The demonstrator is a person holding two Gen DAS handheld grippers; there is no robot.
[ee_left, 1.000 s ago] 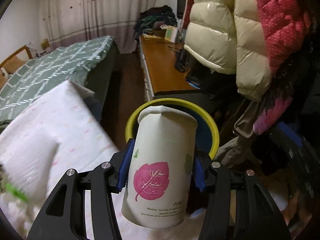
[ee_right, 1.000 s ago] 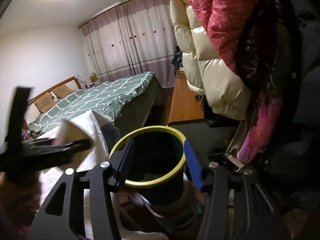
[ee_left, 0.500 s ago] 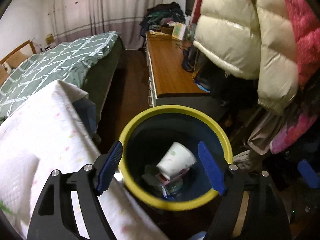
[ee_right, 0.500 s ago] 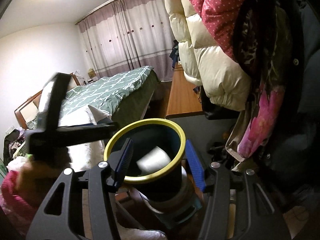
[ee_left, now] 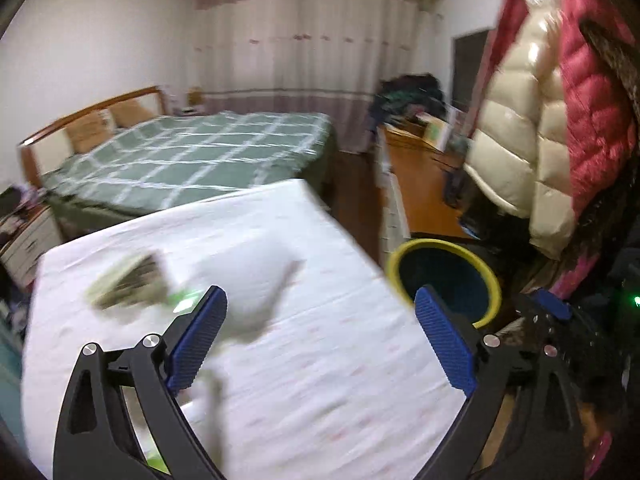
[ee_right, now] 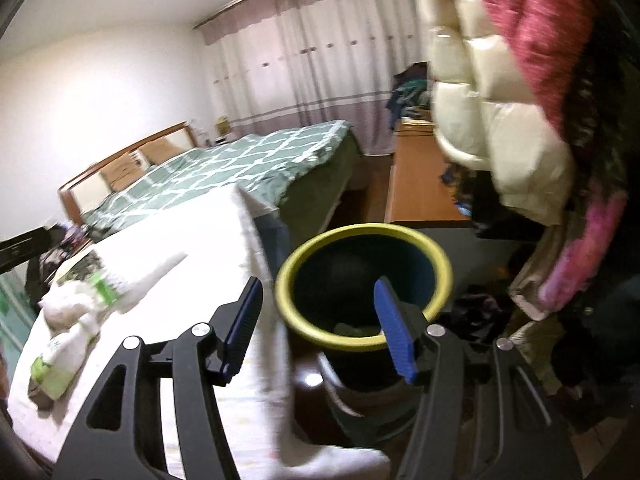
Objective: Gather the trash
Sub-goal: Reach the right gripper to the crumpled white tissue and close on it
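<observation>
Left tool [ee_left: 320,336]: jaws wide apart, nothing between the blue pads, hanging over the white-clothed surface [ee_left: 320,360]. Right tool [ee_right: 318,324]: jaws also apart, empty, sitting just above the near rim of the trash bin [ee_right: 362,236]. Bin is dark blue with a yellow rim, standing on the floor just off the surface's right edge, beside the wooden cabinet [ee_right: 420,192]. From the right wrist view some pale trash shows at the bottom of the bin, too dark to identify. In the left wrist view the bin [ee_left: 444,276] shows right of the tool, partly behind the right pad. Trash on the surface: a white crumpled tissue or wrapper pile [ee_right: 76,304] with green-printed packaging [ee_right: 54,372] nearer the left edge, all on the cloth, well apart from the bin. Left wrist view shows the same clutter as a blurred grey-green item [ee_left: 128,284] and a white smear [ee_left: 248,280] just ahead of the left pad; motion blur is too heavy to tell what each piece is. Background: bed with green checked cover [ee_left: 192,160], curtains [ee_left: 304,60], cream and red puffer jackets [ee_left: 540,120] hanging at right above the bin. Both views are blurred.
</observation>
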